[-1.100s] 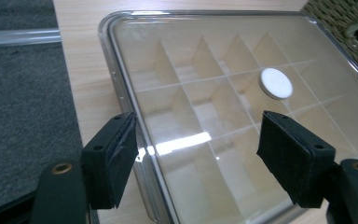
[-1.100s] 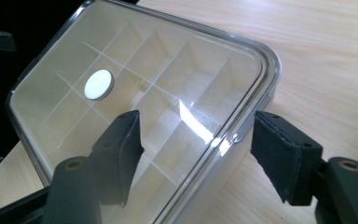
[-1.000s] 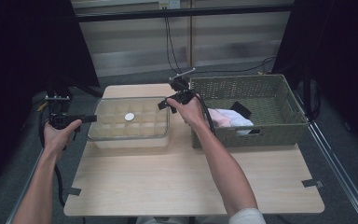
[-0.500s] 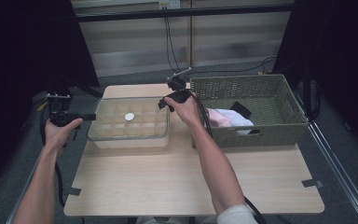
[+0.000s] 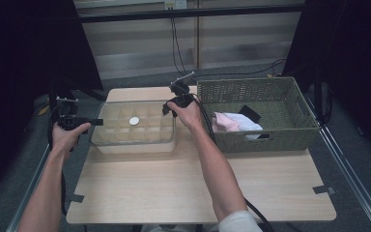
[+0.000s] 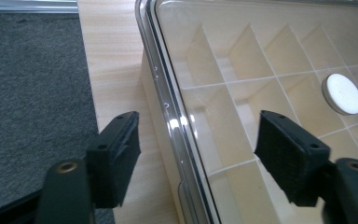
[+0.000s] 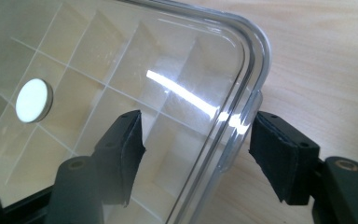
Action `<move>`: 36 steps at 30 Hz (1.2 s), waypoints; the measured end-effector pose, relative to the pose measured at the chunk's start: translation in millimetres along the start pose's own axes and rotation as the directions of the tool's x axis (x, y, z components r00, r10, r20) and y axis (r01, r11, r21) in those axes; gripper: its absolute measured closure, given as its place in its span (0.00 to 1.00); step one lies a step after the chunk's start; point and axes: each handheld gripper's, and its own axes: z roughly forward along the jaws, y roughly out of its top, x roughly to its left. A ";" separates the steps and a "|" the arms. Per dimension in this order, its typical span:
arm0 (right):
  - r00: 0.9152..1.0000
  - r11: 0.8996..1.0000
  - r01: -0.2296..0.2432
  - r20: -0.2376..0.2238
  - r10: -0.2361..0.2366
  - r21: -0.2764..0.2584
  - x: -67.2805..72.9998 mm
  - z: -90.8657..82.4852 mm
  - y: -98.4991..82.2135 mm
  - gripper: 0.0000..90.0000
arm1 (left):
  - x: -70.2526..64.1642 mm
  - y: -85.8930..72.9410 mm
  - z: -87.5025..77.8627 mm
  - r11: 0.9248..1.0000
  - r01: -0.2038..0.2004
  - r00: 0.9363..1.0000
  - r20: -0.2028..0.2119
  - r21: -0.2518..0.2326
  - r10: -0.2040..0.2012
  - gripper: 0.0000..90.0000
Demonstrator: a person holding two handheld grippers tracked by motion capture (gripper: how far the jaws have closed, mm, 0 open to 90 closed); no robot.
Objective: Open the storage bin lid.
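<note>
The pale wooden counter (image 5: 183, 188) carries a clear plastic compartment box (image 5: 135, 129) beside a green woven rectangular basket (image 5: 261, 140).

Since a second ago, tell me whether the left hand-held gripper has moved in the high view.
Yes, slightly. The left hand-held gripper has edged right toward the clear compartment box, its open jaws now straddling the box's left rim.

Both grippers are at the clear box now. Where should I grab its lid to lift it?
Take the lid by its overhanging rim at the two short ends, left gripper and right gripper coming in level from outside. Each already straddles that edge with open jaws.
</note>
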 end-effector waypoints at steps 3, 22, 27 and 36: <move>1.000 1.000 0.002 0.026 -0.002 0.007 4.4 4.1 1.1 0.40 | 0.9 1.3 4.5 1.000 0.000 1.000 0.015 0.011 0.000 0.37; 0.999 0.999 -0.047 0.007 0.047 -0.008 0.8 7.3 -0.1 0.40 | -0.5 4.0 14.1 1.000 0.009 0.999 0.047 0.021 -0.010 0.41; 0.998 0.998 -0.064 0.011 0.064 -0.009 0.3 4.9 0.2 0.45 | 0.0 3.5 13.5 1.000 0.020 0.999 0.046 0.010 -0.020 0.44; 0.996 0.996 -0.084 0.005 0.085 -0.035 -1.2 0.5 -0.8 0.47 | -0.2 3.2 8.4 1.000 0.022 0.997 0.081 -0.014 -0.021 0.46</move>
